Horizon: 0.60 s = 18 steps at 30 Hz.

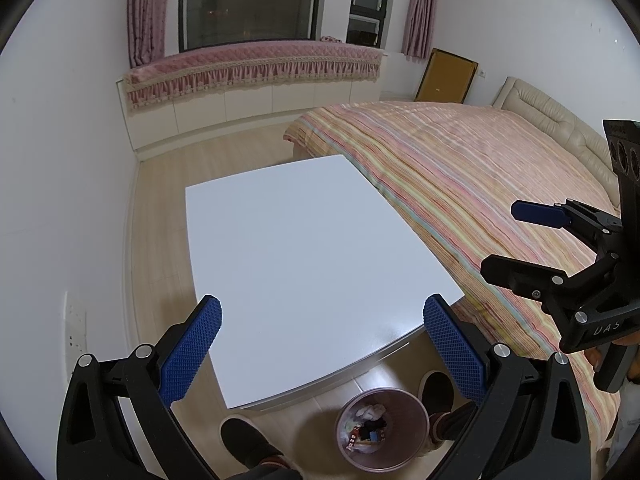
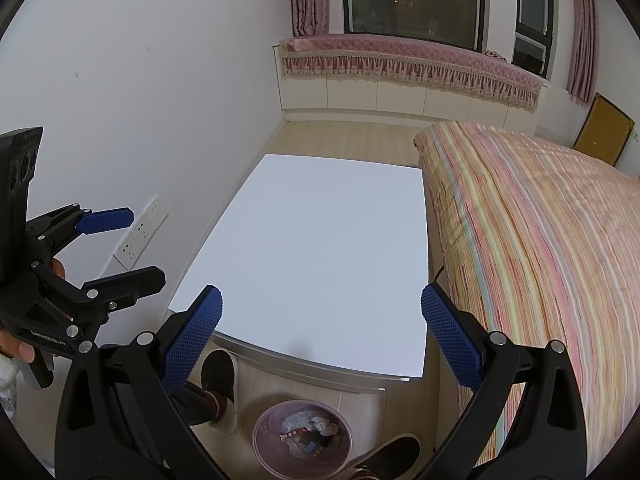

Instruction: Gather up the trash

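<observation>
A round pink trash bin (image 1: 382, 428) stands on the floor below the near edge of a white table (image 1: 304, 248). It holds crumpled paper and small wrappers. In the right wrist view the bin (image 2: 303, 436) is at the bottom centre, in front of the table (image 2: 320, 248). My left gripper (image 1: 322, 336) is open and empty, held above the table's near edge. My right gripper (image 2: 320, 320) is open and empty at about the same height. Each gripper shows at the side of the other's view, the right one (image 1: 520, 240) and the left one (image 2: 128, 244), both open.
A bed with a striped cover (image 1: 480, 184) runs along the table's right side. A white wall with sockets (image 2: 140, 232) is on the left. The person's dark shoes (image 1: 248, 436) stand either side of the bin. A window seat with pink cover (image 1: 256, 64) lies beyond.
</observation>
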### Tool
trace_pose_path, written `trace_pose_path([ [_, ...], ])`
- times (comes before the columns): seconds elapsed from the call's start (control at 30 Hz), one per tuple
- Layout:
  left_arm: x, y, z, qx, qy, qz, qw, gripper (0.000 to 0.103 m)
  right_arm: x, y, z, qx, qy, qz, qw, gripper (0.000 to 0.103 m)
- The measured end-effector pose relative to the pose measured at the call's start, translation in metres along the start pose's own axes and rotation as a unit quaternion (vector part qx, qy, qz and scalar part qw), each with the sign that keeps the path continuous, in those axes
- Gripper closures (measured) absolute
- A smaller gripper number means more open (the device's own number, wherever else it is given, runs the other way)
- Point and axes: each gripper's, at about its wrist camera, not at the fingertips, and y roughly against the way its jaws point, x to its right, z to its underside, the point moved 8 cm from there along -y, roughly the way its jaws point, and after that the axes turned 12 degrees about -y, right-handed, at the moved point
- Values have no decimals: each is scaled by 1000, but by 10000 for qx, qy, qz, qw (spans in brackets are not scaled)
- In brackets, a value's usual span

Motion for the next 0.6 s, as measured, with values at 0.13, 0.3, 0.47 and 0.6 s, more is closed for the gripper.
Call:
trace_pose_path([
  [0.13,0,-2,0,-8,-3,18,10000,6,0,-1,0,-8,6,4,10000,5],
  [0.3,0,-4,1,-24,8,38,10000,6,0,-6,2,-38,0,24,10000,5],
  [0.47,0,-6,2,-27,21,63,10000,6,0,-9,2,-67,0,33,10000,5],
  [0.6,0,-8,3,-38,25,57,10000,6,0,-11,2,-80,2,40,10000,5],
])
